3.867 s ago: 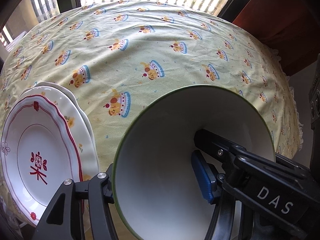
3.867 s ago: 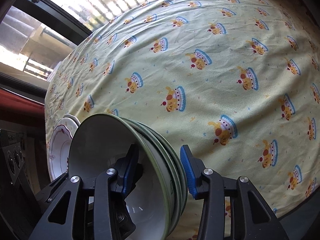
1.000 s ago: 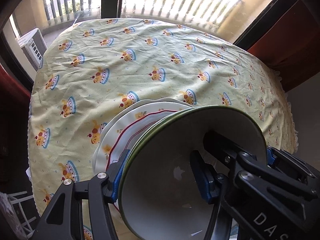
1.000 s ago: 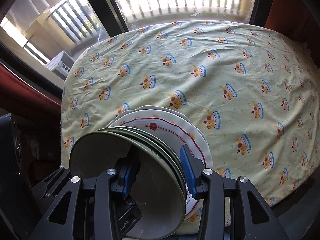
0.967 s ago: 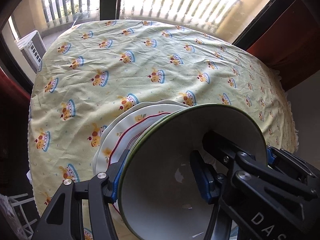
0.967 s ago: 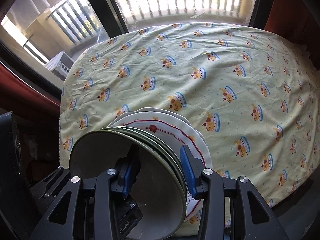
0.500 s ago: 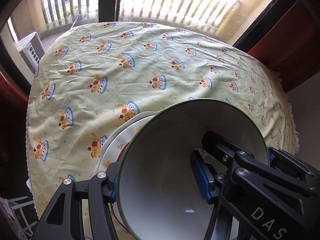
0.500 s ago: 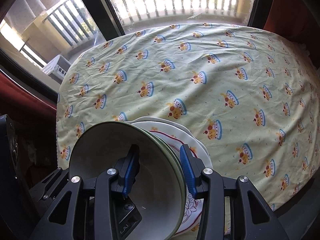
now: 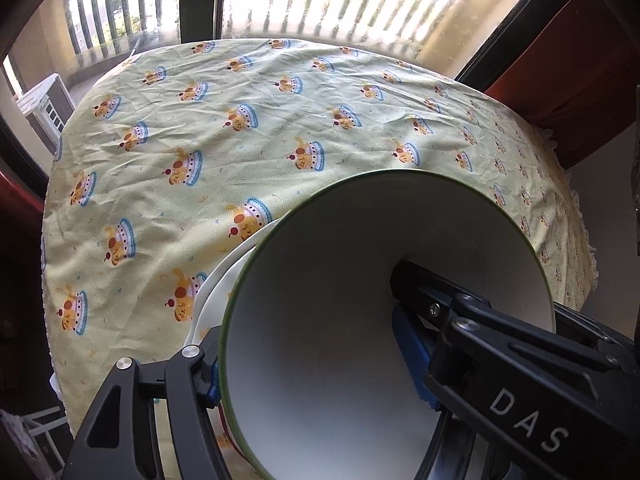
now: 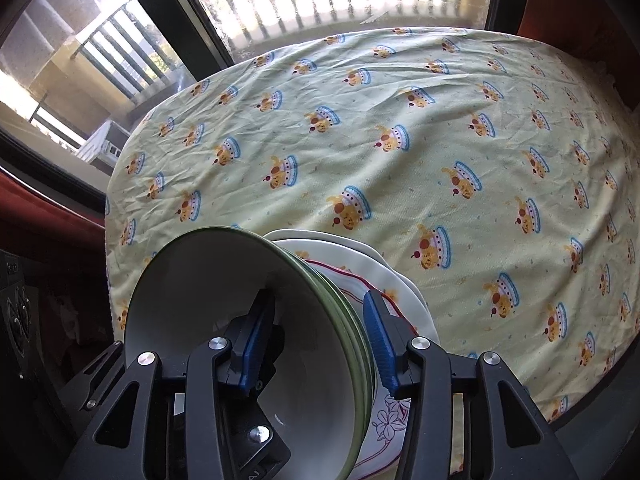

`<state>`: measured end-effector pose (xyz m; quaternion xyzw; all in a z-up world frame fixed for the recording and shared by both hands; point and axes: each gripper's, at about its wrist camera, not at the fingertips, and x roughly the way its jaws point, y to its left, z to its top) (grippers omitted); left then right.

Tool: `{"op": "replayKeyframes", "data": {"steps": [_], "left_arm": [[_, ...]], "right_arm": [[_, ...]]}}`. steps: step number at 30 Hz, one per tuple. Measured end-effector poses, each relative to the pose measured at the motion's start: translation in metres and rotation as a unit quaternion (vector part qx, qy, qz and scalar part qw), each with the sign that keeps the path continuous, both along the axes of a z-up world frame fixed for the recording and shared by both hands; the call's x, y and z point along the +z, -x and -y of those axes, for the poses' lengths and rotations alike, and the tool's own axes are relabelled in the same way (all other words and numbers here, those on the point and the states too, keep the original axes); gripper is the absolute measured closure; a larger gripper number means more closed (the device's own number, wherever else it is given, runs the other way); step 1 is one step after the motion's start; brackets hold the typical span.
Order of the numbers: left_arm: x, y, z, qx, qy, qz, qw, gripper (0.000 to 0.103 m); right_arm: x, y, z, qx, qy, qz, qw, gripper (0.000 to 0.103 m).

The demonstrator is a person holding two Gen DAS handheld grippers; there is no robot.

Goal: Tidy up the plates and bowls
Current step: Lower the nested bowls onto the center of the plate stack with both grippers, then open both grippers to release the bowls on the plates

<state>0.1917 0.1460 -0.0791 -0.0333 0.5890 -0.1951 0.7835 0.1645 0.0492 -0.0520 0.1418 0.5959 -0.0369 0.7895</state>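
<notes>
A stack of white bowls with green rims point(image 9: 340, 320) point(image 10: 200, 320) rests tilted on a pile of white plates point(image 9: 224, 280) point(image 10: 384, 276); the top plate has a red line. The plates lie near the front edge of the table. My left gripper point(image 9: 308, 344) straddles the stack's left wall, one pad outside and one inside, and its jaws are opening. My right gripper point(image 10: 316, 304) straddles the opposite wall the same way, and its jaws are opening too. A narrow gap shows between the outer pad point(image 10: 380, 344) and the rims. The bowls hide most of the plates.
The round table wears a pale yellow cloth point(image 9: 280, 100) point(image 10: 440, 120) printed with cartoon cakes, bare beyond the dishes. Behind it is a window with balcony railings point(image 9: 320, 0). Dark red walls flank the table. The right tool's black housing point(image 9: 520, 380) crosses the left wrist view.
The bowl stack was carried over the plates and has settled lower onto them, covering more of the red-lined plate. Both pairs of jaws have widened slightly away from the bowl walls.
</notes>
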Motion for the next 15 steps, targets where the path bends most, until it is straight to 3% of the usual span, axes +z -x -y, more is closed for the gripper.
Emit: {"op": "replayKeyframes", "data": {"steps": [6, 15], "left_arm": [[0.000, 0.006, 0.002, -0.010, -0.025, 0.012, 0.9996, 0.018], [0.028, 0.026, -0.004, 0.027, -0.037, 0.053, 0.9975, 0.008]], "right_arm": [[-0.005, 0.012, 0.004, -0.022, 0.004, -0.004, 1.000, 0.035], [0.017, 0.024, 0.009, -0.007, 0.012, 0.021, 1.000, 0.032]]}}
